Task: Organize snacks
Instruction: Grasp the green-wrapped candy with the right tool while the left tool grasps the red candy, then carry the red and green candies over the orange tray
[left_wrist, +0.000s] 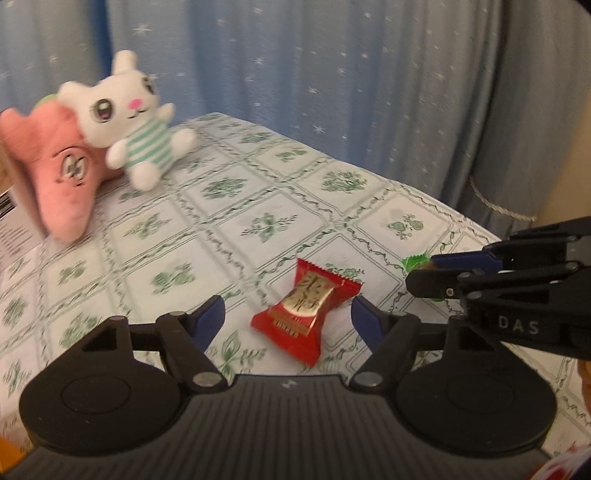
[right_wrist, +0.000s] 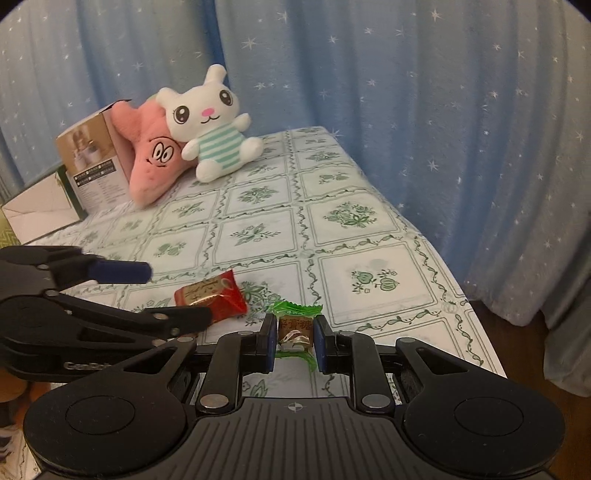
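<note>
At the lower centre of the right wrist view: the right gripper (right_wrist: 295, 345), black frame with blue pads, jaws drawn in against the two sides of a green-wrapped candy (right_wrist: 295, 328). The candy sits between the pads, its brown-and-gold middle showing and its crimped green ends sticking out above and below. Whether it is lifted off the cloth I cannot tell.

Centre of the left wrist view: the left gripper (left_wrist: 288, 314), jaws spread wide and holding nothing. A red candy (left_wrist: 304, 310) lies on the tablecloth (left_wrist: 258, 192) between and just ahead of the blue pads, touching neither.

Step in hand, as I judge it: pick-up, the right side gripping and the left lined up. The left's next move calls for a short advance so the pads flank the packet's pinched waist, then a close. The wrapper is glossy foil, bow-tie shaped with saw-tooth ends, and will likely crinkle and may slip. Where the snacks are meant to go is not plain.

Other items:
- Tablecloth: smooth, white with green floral squares and vine borders, draped over the table edge.
- White plush rabbit (right_wrist: 210, 122), upper left of the right wrist view: soft pile, mint-striped shirt, leaning on a pink plush (right_wrist: 155, 158) with a stitched face.
- Cardboard box (right_wrist: 92, 162), left of the plush: printed, flap raised.
- Curtain (right_wrist: 406, 92): blue, star-speckled, in folds behind.
</note>
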